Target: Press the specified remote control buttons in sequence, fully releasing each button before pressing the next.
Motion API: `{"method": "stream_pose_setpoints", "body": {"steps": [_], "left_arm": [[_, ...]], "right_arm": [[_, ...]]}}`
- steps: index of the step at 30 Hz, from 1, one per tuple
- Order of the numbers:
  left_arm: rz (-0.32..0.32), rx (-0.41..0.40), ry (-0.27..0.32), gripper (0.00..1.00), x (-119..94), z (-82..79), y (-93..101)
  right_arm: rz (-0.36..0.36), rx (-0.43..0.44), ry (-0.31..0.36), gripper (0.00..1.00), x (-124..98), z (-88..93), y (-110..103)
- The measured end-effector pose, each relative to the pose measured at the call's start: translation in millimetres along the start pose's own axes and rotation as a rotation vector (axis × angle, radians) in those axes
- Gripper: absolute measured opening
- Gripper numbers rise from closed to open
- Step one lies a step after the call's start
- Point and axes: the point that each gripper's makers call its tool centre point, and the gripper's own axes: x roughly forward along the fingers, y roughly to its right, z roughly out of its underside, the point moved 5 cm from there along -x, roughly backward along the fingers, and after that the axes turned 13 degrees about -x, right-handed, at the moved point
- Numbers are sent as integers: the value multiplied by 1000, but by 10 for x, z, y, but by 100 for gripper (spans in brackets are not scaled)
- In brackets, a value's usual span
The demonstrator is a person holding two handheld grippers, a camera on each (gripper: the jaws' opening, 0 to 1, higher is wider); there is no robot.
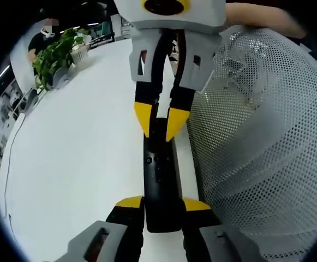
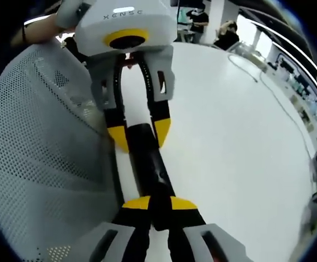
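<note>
Left gripper (image 1: pixel 161 204) clamps one end of the black remote (image 1: pixel 159 174); right gripper (image 2: pixel 160 203) clamps the other.

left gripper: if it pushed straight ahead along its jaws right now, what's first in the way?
Likely the right gripper. The left gripper is shut on one end of the black remote; the right one clamps the far end, facing it head-on. Depth is unclear.

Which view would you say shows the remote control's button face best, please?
The left gripper view: the remote control lies lengthwise between both claws, with small buttons faintly visible. The right gripper view shows the same remote, darker and with little button detail.
</note>
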Motion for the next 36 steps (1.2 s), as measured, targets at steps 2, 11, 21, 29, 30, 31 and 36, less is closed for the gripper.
{"method": "stream_pose_setpoints", "body": {"steps": [2,11,21,29,30,31,36], "left_arm": [[0,1,-2,26,-1,-1,0],[-3,12,-18,26,1,-8,6],[-4,2,-5,26,-6,6,12],[-3,-1,-4,25,-9,8,10],[-3,-1,-2,25,-9,8,9],[-3,0,-2,25,-9,8,8],[-3,14,-1,25,-10,7,10]], "right_arm": [[-1,-15,-6,8,5,-7,-7],[24,-3,-47,7,19,-20,-9],[17,-20,-47,5,-3,-17,-47],[19,-95,-87,0,-38,38,-32],[16,-93,-88,0,-40,42,-35],[15,-88,-87,0,-43,47,-34],[14,-92,-89,0,-39,56,-35]]}}
